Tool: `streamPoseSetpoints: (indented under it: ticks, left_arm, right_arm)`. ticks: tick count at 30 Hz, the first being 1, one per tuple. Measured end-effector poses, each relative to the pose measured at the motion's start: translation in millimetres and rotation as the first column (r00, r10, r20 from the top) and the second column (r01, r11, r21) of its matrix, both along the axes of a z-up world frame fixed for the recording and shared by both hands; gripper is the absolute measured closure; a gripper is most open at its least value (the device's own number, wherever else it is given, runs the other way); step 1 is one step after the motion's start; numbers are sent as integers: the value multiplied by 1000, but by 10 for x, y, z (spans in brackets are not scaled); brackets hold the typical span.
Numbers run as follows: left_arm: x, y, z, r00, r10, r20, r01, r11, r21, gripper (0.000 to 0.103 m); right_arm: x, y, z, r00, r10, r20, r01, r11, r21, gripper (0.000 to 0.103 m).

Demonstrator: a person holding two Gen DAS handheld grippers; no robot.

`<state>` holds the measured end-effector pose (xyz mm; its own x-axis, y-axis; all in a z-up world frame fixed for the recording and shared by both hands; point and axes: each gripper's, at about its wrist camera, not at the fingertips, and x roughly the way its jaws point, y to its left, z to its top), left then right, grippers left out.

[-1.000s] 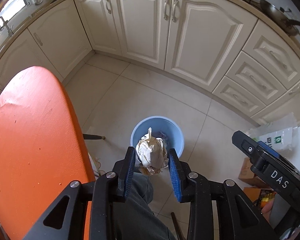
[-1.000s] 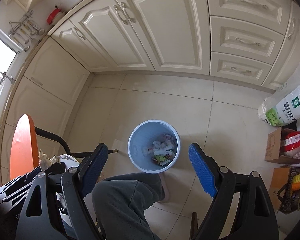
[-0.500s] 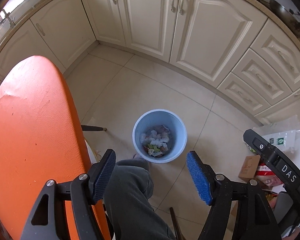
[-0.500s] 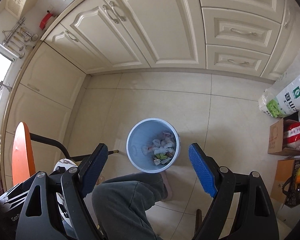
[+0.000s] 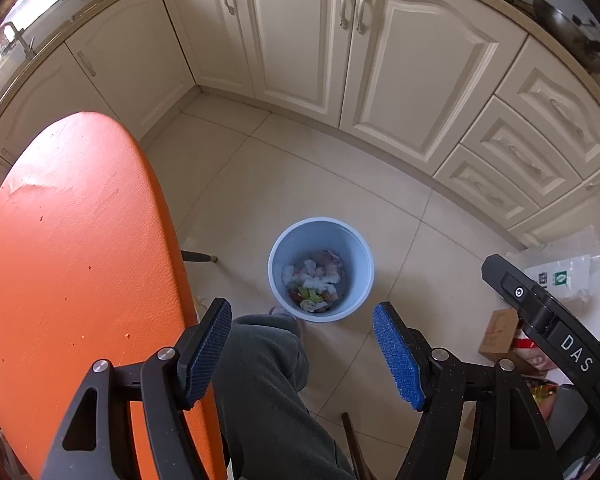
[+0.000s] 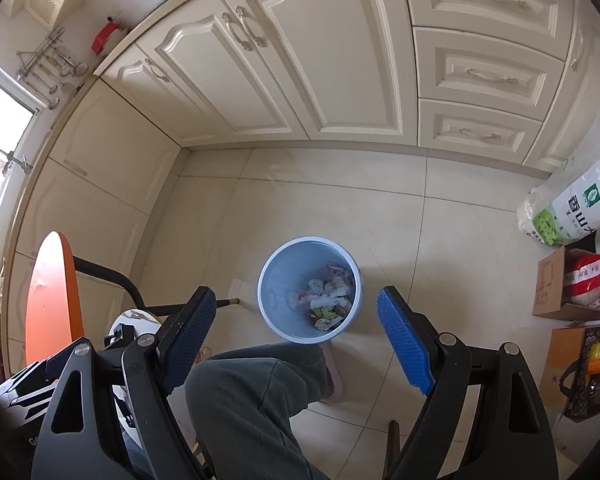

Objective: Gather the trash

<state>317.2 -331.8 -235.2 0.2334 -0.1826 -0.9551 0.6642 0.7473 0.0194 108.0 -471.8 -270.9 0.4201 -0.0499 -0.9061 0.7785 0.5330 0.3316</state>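
A light blue bin [image 5: 358,264] stands on the tiled floor and holds crumpled white tissues and coloured wrappers [image 5: 314,280]. High above it, my left gripper [image 5: 300,312] points down, open, with nothing between its blue pads. In the right wrist view the same bin [image 6: 274,280] and its trash [image 6: 328,296] lie below my right gripper [image 6: 296,296], which is also open wide and holds nothing. Part of the right gripper's black body [image 5: 540,316] shows at the right edge of the left wrist view.
An orange round table [image 5: 72,260] fills the left side. The person's grey trouser leg [image 5: 260,380] and slipper [image 6: 334,380] sit just in front of the bin. Cream cabinets [image 5: 292,40] line the back. A white bag [image 6: 572,204] and cardboard boxes [image 6: 552,288] crowd the right.
A second ago my left gripper was shut on a crumpled paper wad above the bin. Its jaws have opened and the wad is gone from between them. The right gripper stayed open and still.
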Motion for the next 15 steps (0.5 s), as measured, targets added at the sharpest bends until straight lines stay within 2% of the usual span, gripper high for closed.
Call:
streamPoseSetpoints:
  ticks: [7,15]
  left_arm:
    - [-154,293,192,999,29,15,-29,999,-31,34]
    - [-522,800,467,992,89,84,-82,993,-85,34]
  right_arm:
    - [-77,174,237,999,25,36,-24,999,-38,19]
    - [-112,512,491,993,105,61,-101,992,-72,18]
